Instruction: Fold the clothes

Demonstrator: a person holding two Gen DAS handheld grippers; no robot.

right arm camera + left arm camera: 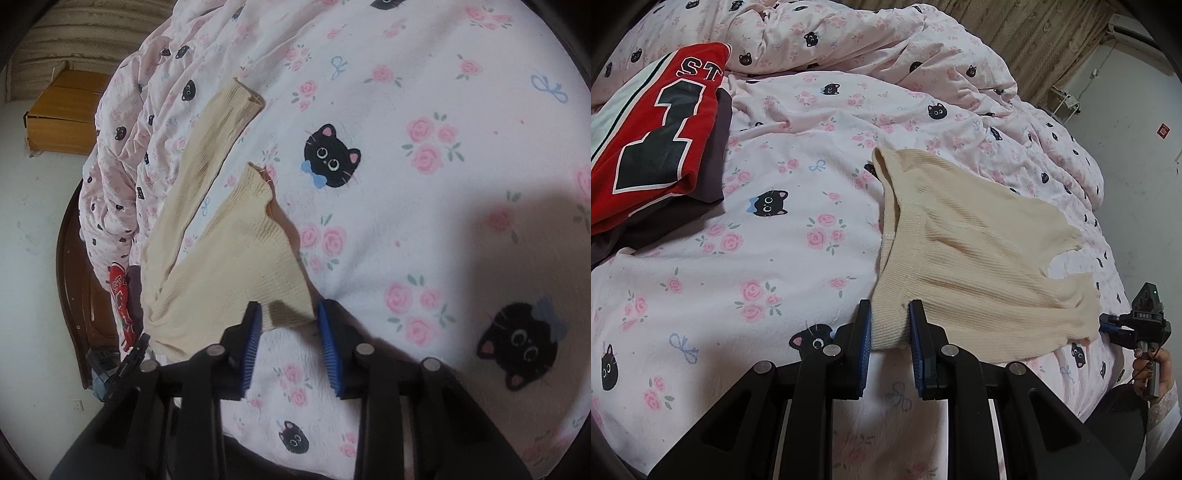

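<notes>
A cream ribbed knit garment (960, 240) lies spread on the bed, with two sleeves or legs reaching away in the right wrist view (229, 266). My left gripper (888, 321) is shut on a bunched edge of it, near the bed's front. My right gripper (290, 317) has the garment's flat corner between its blue pads (253, 332). The pads stand apart and the cloth is not squeezed. In the left wrist view, a hand (1148, 369) holds the right gripper (1104, 326) at the garment's far right corner.
A folded red jersey (657, 129) rests on a dark garment (716, 155) at the left. The sheet (757, 240) has cats and roses printed on it. A rumpled duvet (886, 44) fills the back. Off the bed are a cardboard box (62, 114) and the wooden frame (70, 258).
</notes>
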